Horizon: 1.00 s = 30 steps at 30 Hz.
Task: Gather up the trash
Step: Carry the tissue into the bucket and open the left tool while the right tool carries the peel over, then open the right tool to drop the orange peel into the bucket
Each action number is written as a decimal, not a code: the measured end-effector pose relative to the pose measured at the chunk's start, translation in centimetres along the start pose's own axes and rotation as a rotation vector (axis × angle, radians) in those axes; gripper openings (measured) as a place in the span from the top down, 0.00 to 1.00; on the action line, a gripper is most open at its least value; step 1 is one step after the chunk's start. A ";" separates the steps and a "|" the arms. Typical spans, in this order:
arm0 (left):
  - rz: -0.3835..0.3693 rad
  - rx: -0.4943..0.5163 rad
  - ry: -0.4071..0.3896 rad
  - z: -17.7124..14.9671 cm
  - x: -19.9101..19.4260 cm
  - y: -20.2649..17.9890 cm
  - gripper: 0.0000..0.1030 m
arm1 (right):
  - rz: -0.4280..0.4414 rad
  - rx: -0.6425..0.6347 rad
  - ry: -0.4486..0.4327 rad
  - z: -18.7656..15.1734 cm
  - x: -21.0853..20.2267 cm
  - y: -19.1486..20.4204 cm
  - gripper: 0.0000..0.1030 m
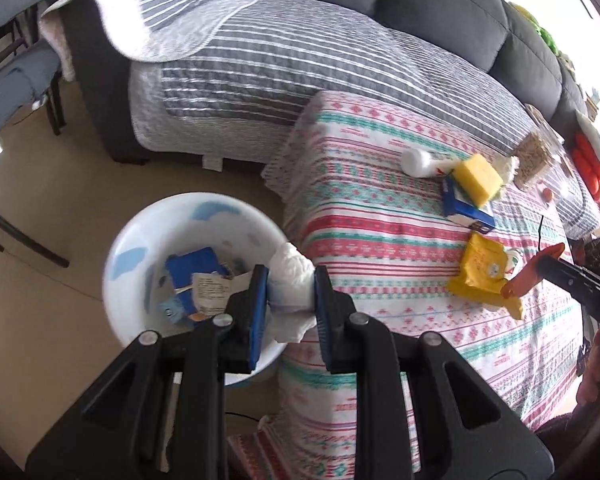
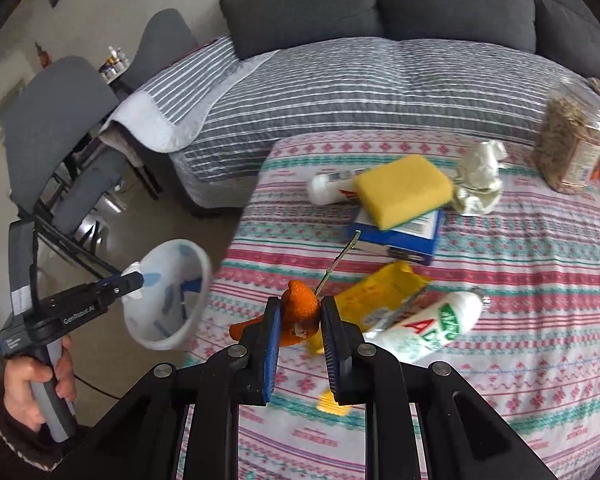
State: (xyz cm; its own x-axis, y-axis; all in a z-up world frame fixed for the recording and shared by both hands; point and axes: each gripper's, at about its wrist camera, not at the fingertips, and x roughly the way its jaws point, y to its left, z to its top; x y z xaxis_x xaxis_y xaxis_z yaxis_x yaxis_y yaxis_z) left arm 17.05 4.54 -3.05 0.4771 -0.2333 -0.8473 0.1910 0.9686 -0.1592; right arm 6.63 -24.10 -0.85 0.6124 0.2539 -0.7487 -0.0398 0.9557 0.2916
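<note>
Beside the table's left edge, on the floor, stands the white bin (image 1: 188,216), already holding a blue carton and scraps of paper. Over its rim the left gripper (image 1: 291,300) is clamped on a crumpled white tissue (image 1: 290,280); this is featherlight and soft, so it squashes between the pads and should drop cleanly once released, though a loose fold may cling to the rubber. Moving right across the patterned tablecloth (image 1: 364,224), a white tube (image 1: 420,162) lies near the far edge, next to a yellow sponge (image 1: 478,178) resting on a blue box (image 1: 466,206); the sponge is springy and best pinched across its short sides, while the box is stiff and can be gripped across its narrow faces. Nearer lies a yellow wrapper (image 1: 482,276), thin and probably slick, so a pinch on a crumpled edge looks safer than on the flat face. Further right, the right gripper (image 2: 300,316) is closed on a piece of orange peel (image 2: 300,312), held above the cloth; it is light, leathery and a little brittle, so a moderate squeeze should do. Just beside it lies a white packet with green and red lettering (image 2: 432,328), and beyond it a crumpled cream paper (image 2: 478,184) and a clear bag of grain (image 2: 568,148).
</note>
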 end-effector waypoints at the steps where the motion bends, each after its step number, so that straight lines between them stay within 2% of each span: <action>1: 0.004 -0.007 0.003 0.0 0.1 0.4 0.76 | 0.012 -0.008 0.004 0.1 0.5 0.7 0.80; 6: 0.033 -0.044 0.019 -0.3 0.7 2.9 0.76 | 0.042 -0.042 0.019 0.4 2.8 3.3 0.80; 13: 0.084 -0.041 0.002 -0.5 1.0 5.0 0.74 | 0.077 -0.068 0.046 0.3 5.8 6.3 0.80; 18: 0.163 -0.030 -0.002 -0.7 1.1 6.5 0.32 | 0.097 -0.087 0.068 0.1 7.7 8.2 0.80; 24: 0.204 -0.073 0.022 -1.2 0.6 8.8 0.24 | 0.096 -0.116 0.139 -0.4 10.0 10.1 0.80; 30: 0.240 -0.077 0.023 -1.8 -0.3 10.2 0.20 | 0.103 -0.130 0.171 0.1 12.0 12.4 0.80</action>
State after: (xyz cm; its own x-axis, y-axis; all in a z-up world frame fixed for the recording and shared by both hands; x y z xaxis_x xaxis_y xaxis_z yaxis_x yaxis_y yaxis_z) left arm 17.31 14.67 -5.39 0.4807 0.0055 -0.8769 0.0085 0.9999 0.0110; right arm 13.51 -9.21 -6.16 0.4580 0.3617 -0.8120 -0.2034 0.9319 0.3004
